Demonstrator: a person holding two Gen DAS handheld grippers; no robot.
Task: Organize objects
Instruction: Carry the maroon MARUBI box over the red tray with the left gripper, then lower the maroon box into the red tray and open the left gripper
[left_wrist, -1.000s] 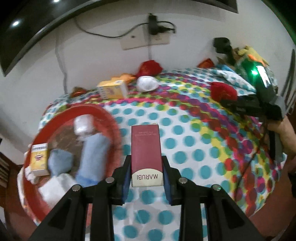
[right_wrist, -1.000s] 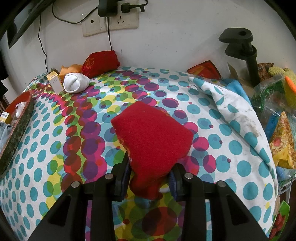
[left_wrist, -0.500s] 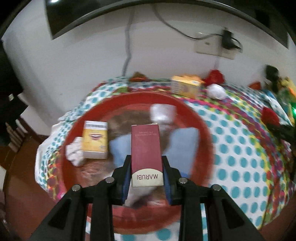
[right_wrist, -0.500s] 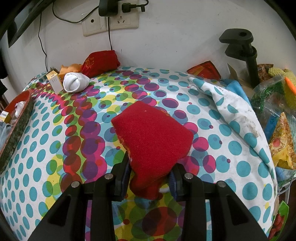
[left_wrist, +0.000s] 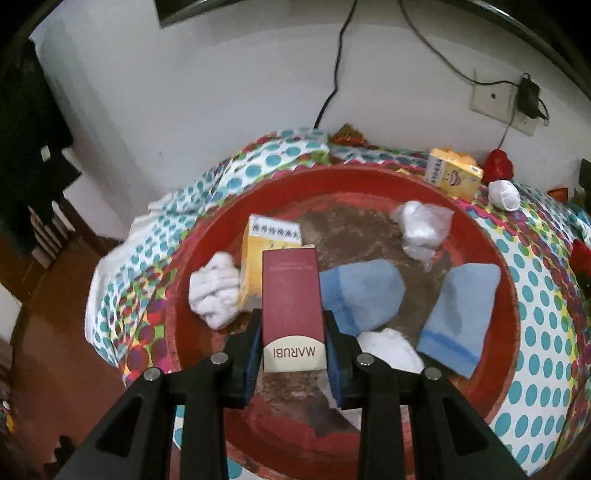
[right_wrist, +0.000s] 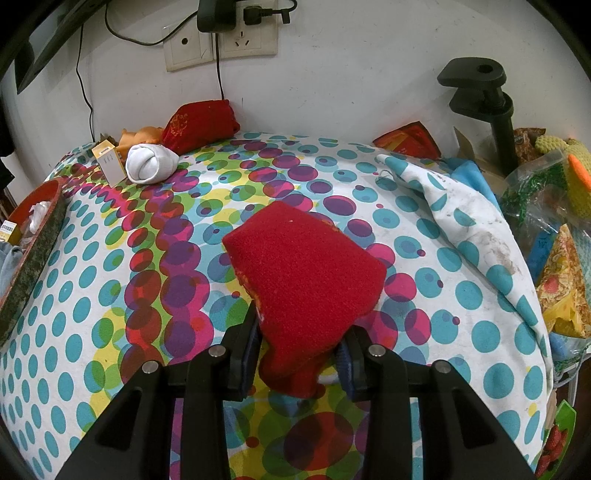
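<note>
My left gripper (left_wrist: 291, 350) is shut on a dark red MARUBI box (left_wrist: 290, 295) and holds it over the red round tray (left_wrist: 495, 240). In the tray lie a yellow box (left_wrist: 264, 245), two light blue socks (left_wrist: 360, 291), a white sock ball (left_wrist: 214, 293) and a clear bag of white stuff (left_wrist: 421, 225). My right gripper (right_wrist: 301, 347) is shut on a red sock (right_wrist: 306, 273) above the dotted tablecloth. The tray's rim (right_wrist: 35, 254) shows at the left of the right wrist view.
A yellow carton (left_wrist: 452, 175), a white sock ball (right_wrist: 151, 164), a red pouch (right_wrist: 201, 123) and an orange toy (right_wrist: 142, 134) lie by the wall. A black clamp (right_wrist: 480, 107) and piled packets (right_wrist: 557, 236) stand at the right. The table edge drops to the floor on the left.
My left gripper has swung left with the MARUBI box, from over the tablecloth to over the tray, and moved in lower. The right gripper and red sock have stayed still.
</note>
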